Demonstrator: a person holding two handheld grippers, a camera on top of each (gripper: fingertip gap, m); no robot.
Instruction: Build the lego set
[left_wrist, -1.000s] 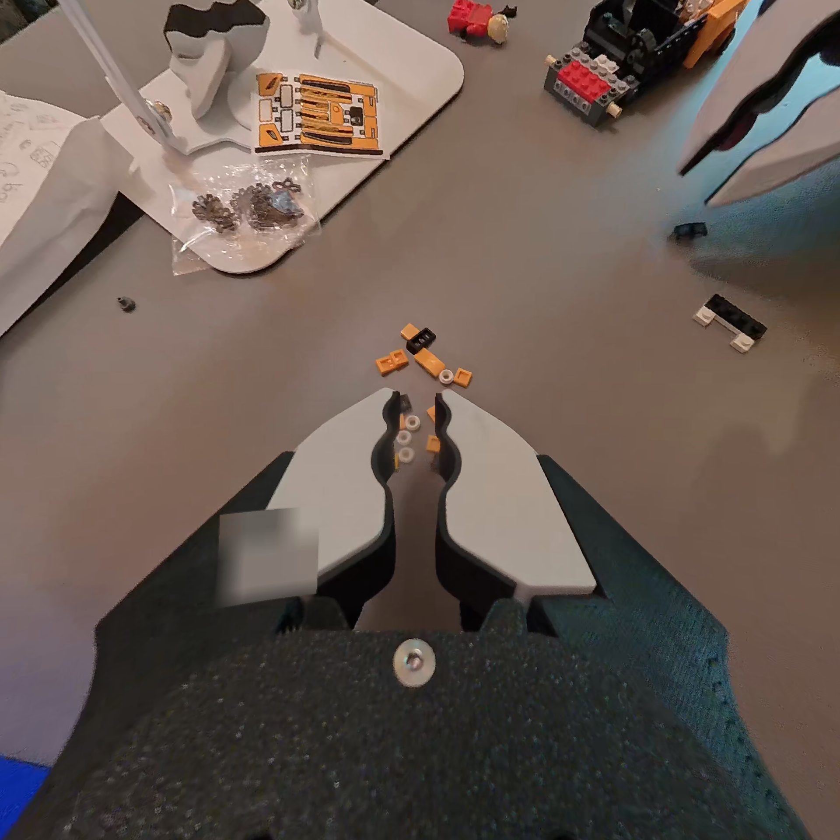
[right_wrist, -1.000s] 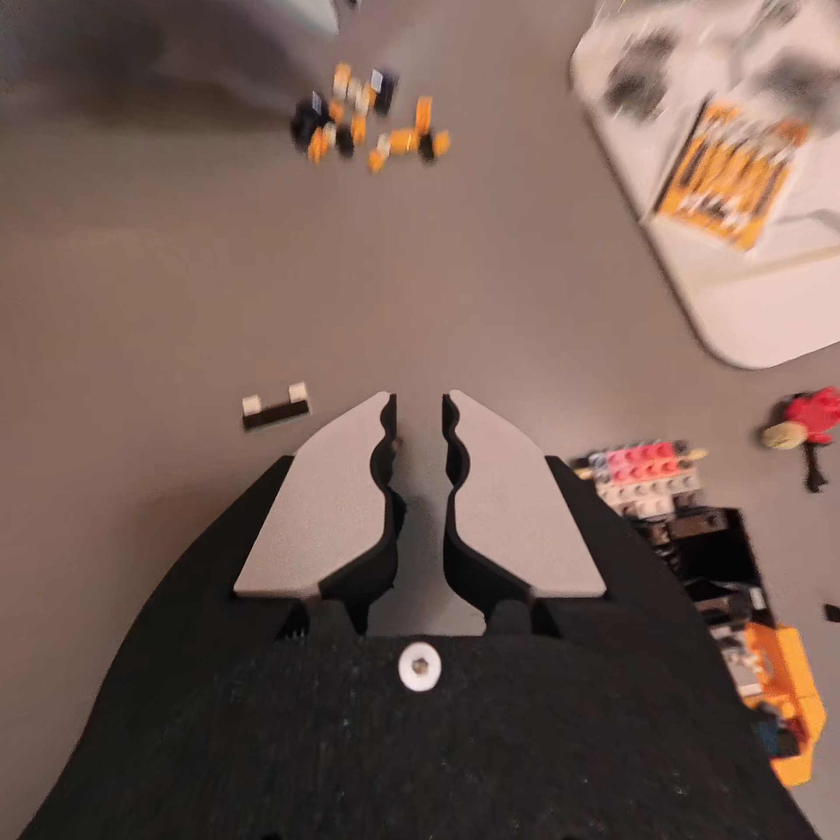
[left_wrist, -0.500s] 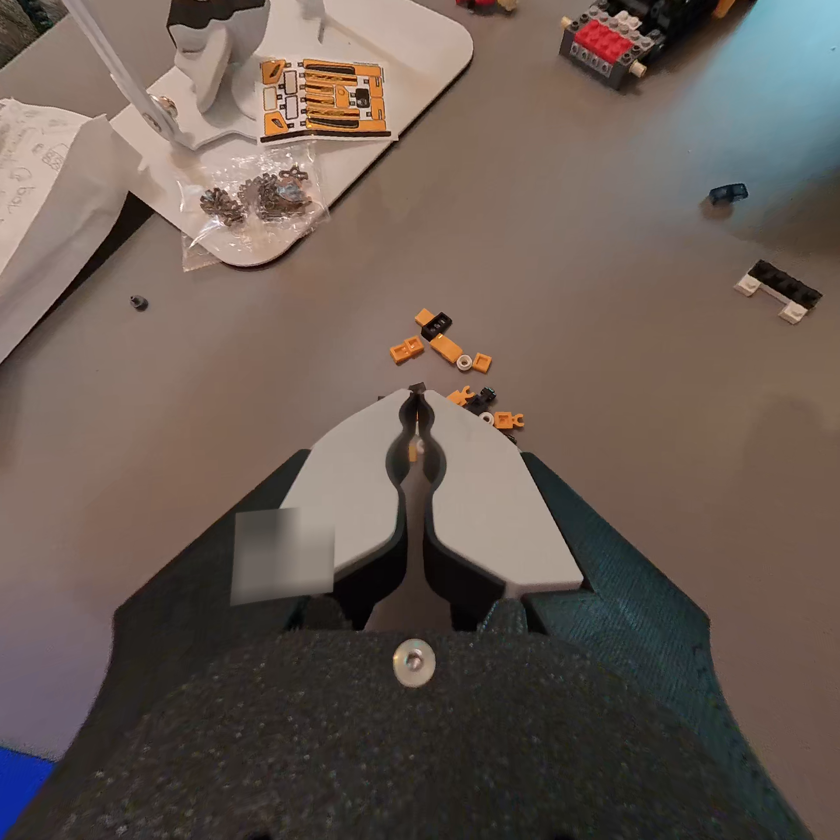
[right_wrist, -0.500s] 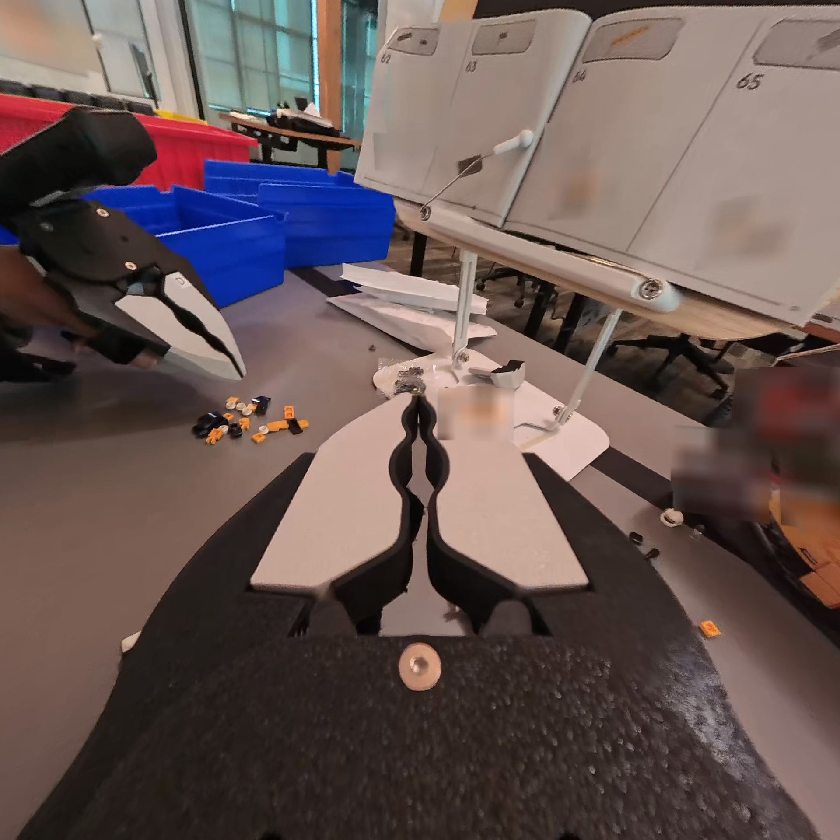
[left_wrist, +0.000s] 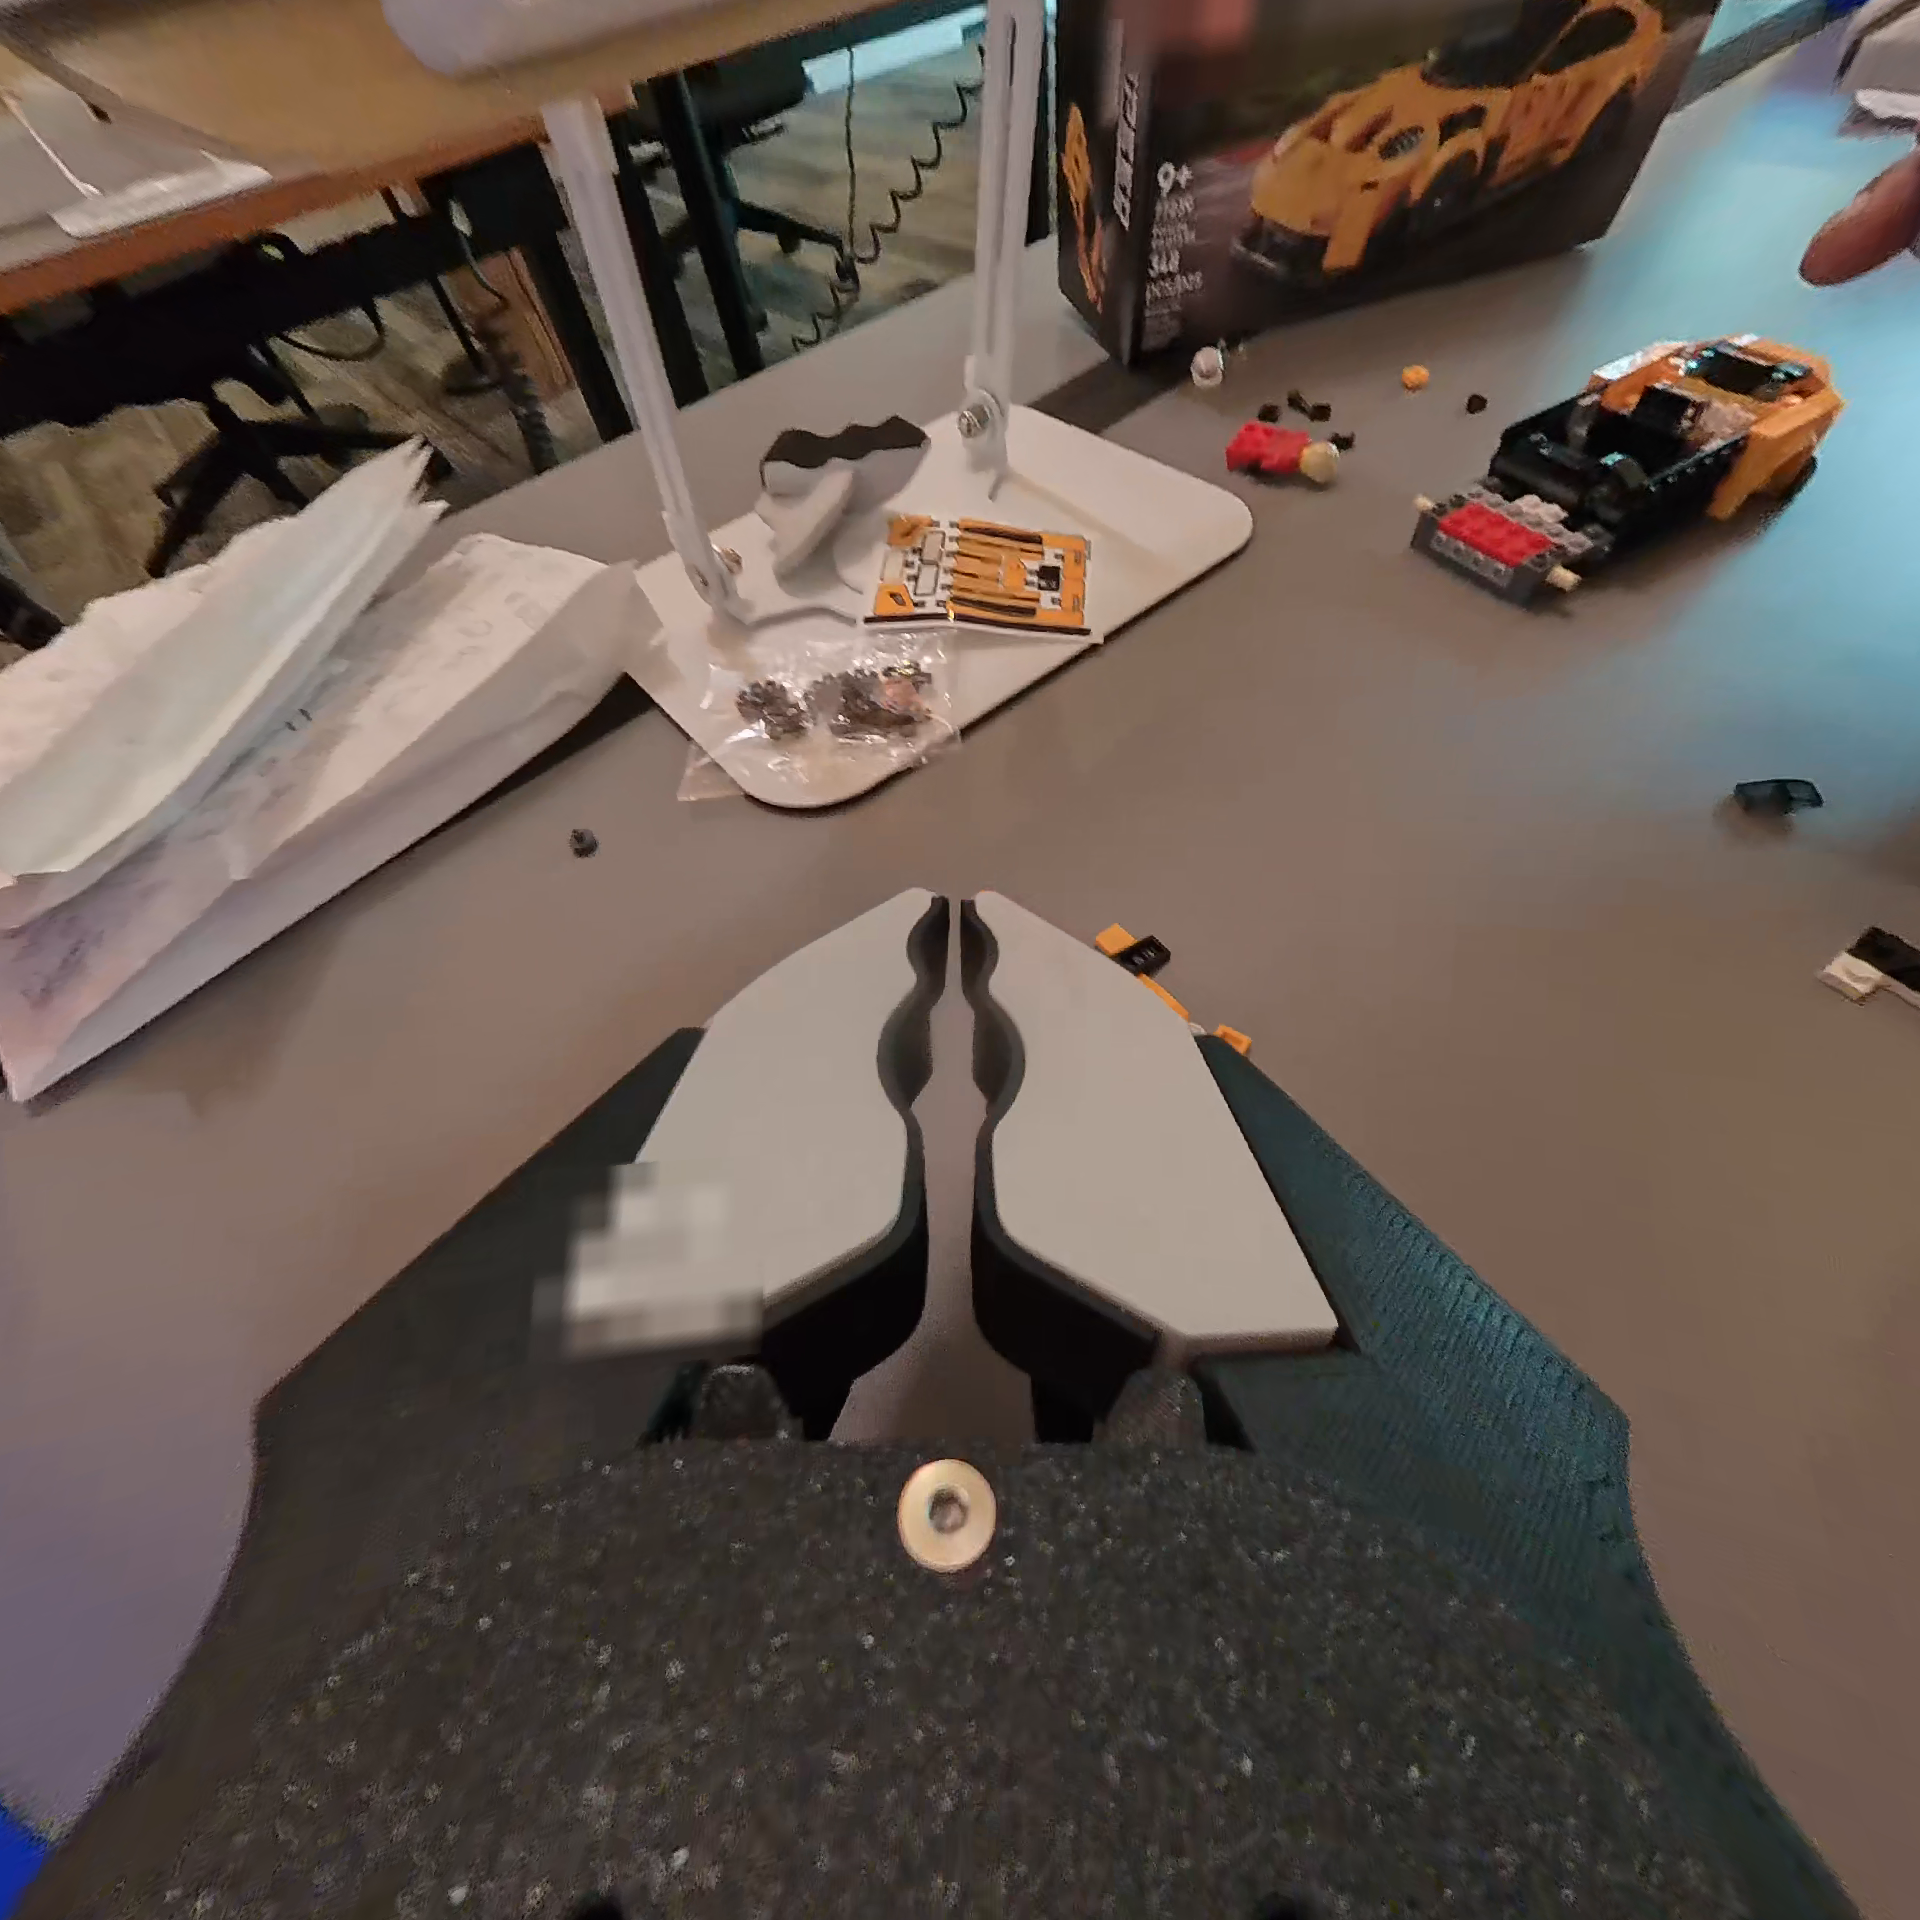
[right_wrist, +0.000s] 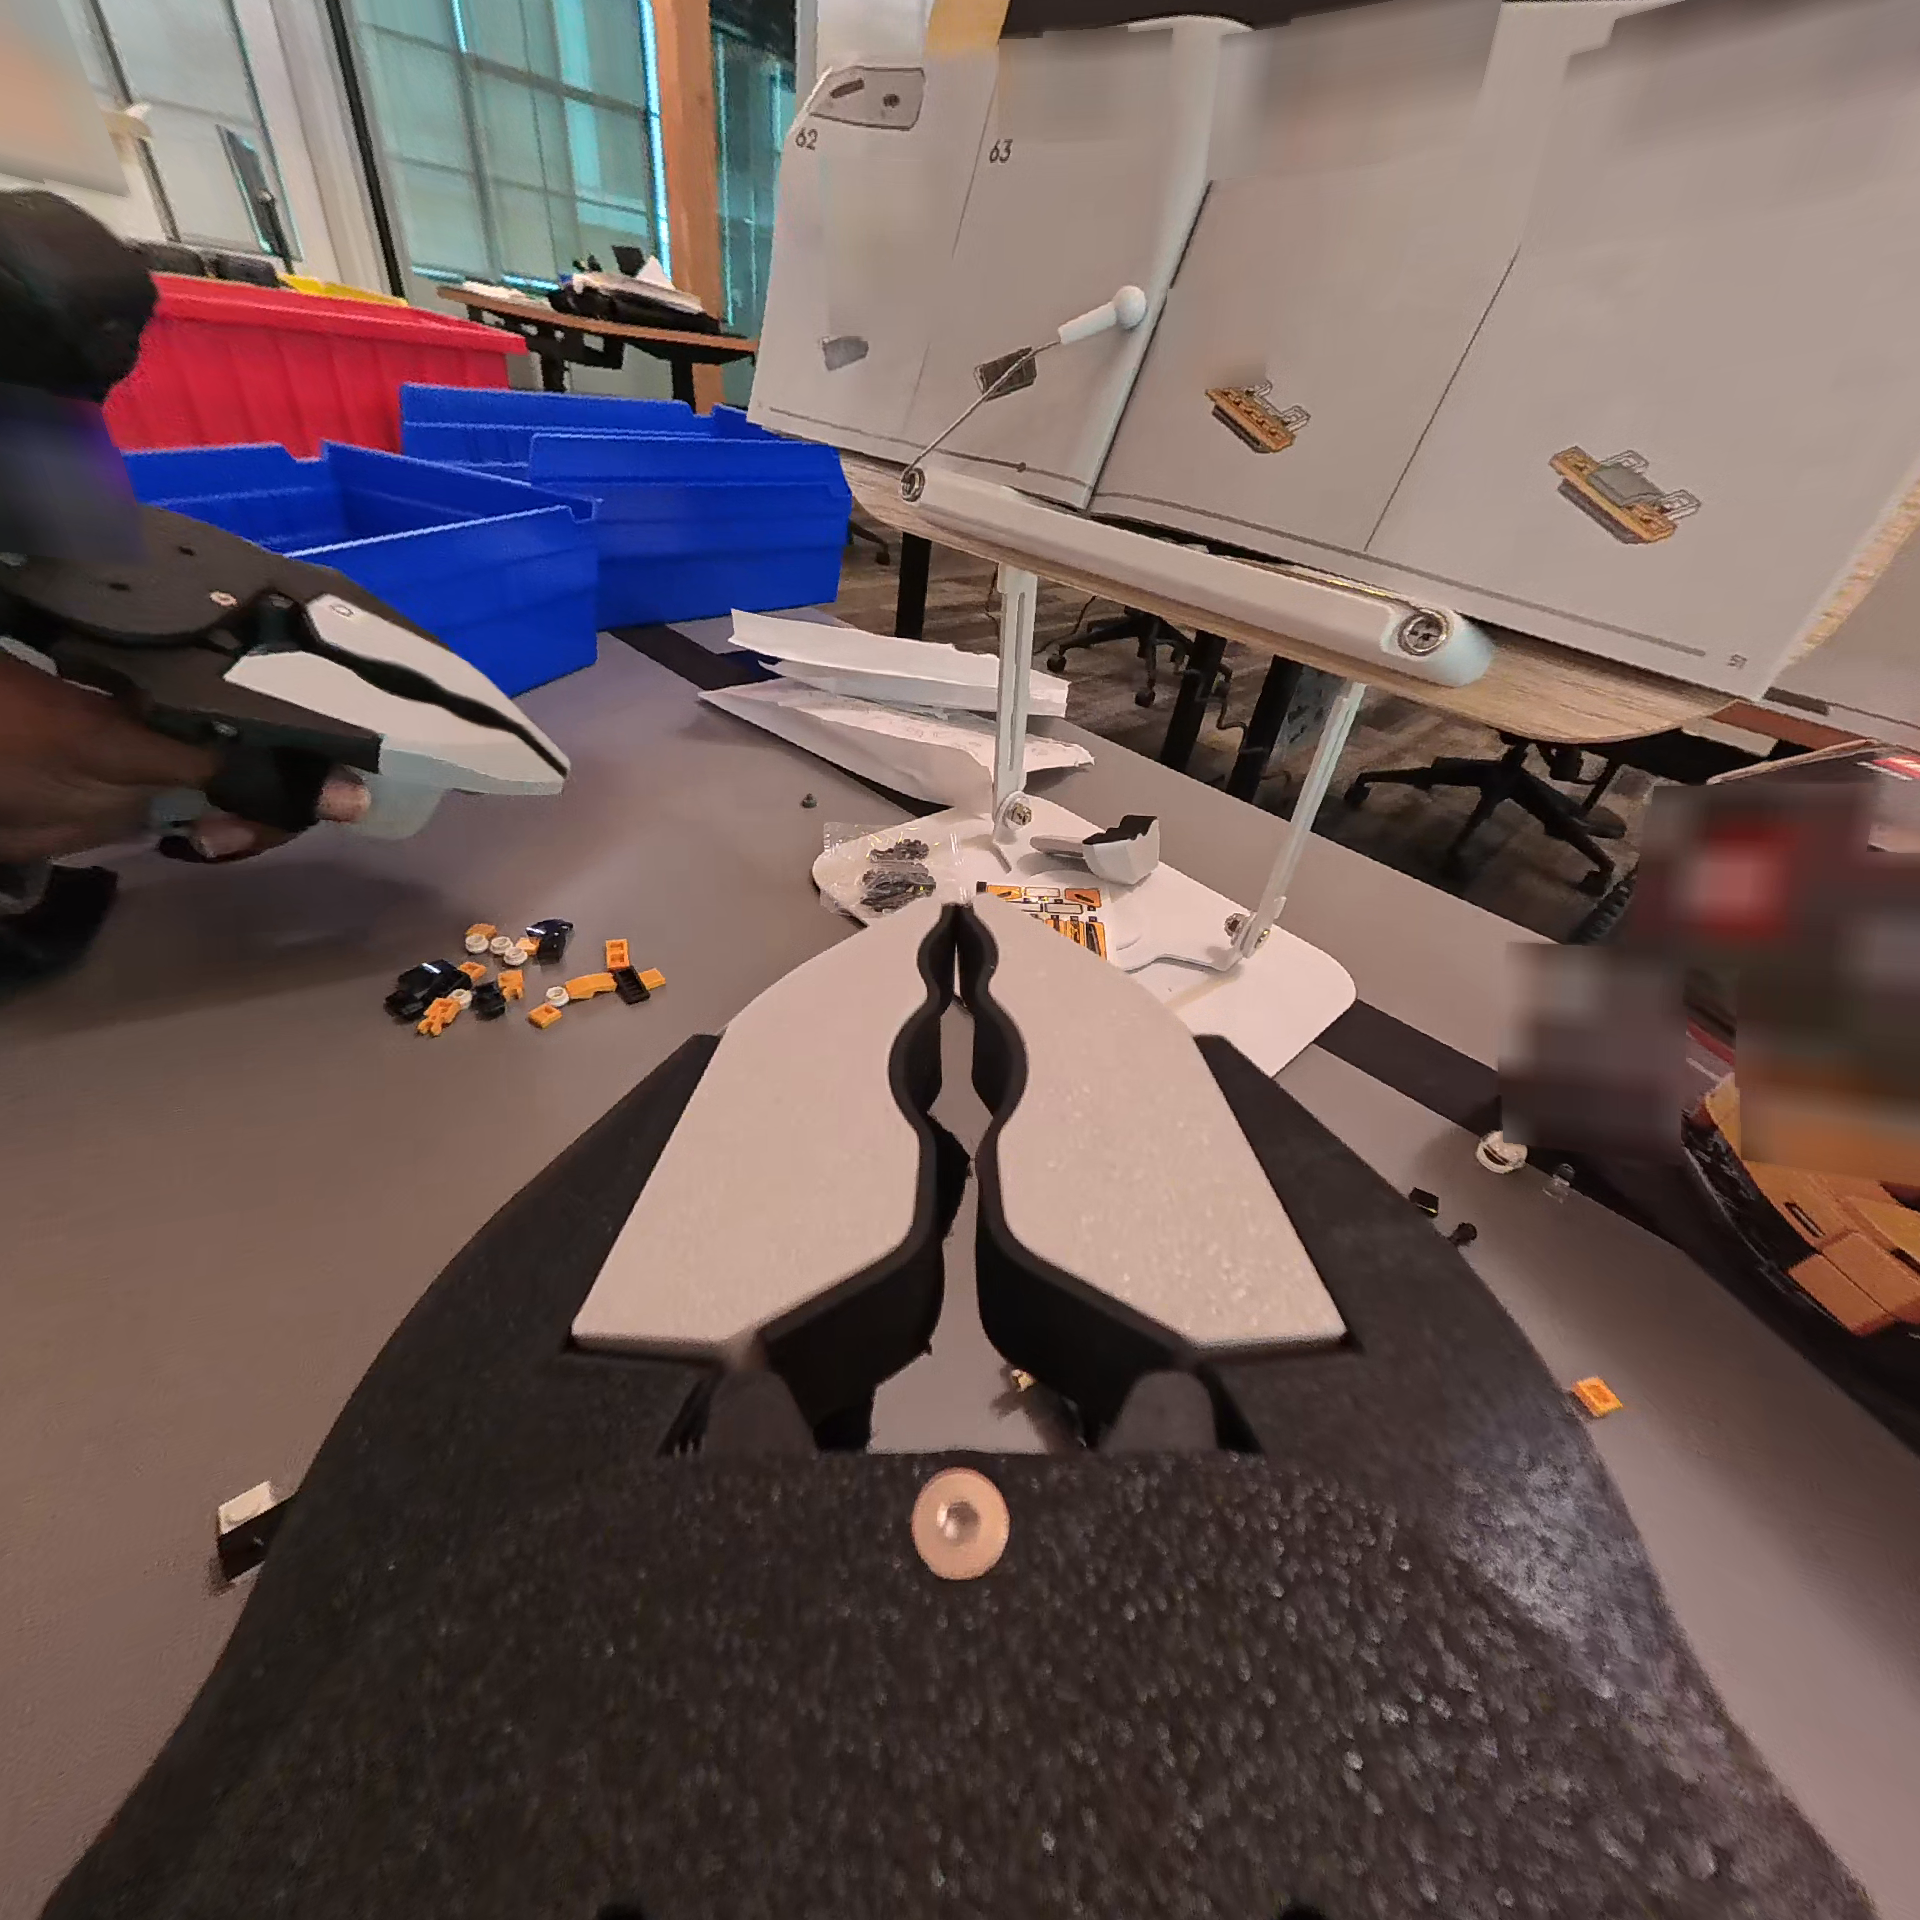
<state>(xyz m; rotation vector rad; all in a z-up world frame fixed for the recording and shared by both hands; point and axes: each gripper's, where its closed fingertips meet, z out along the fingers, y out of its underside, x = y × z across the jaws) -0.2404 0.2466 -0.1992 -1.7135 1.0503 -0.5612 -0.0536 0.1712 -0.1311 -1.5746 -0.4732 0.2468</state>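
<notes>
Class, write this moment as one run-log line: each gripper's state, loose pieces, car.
left gripper: shut, above table | right gripper: shut, facing booklet | loose pieces: on table | car: part-built, untouched

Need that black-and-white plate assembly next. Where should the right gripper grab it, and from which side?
Judging from the left wrist view, pinch the black plate assembly across its narrow black middle, coming straight down from above. It lies flat on the table, and the white end pieces leave the long sides free.

two tools (left_wrist: 955, 902) (right_wrist: 954, 914), roughly fifteen loose bricks (right_wrist: 520, 982)
</notes>
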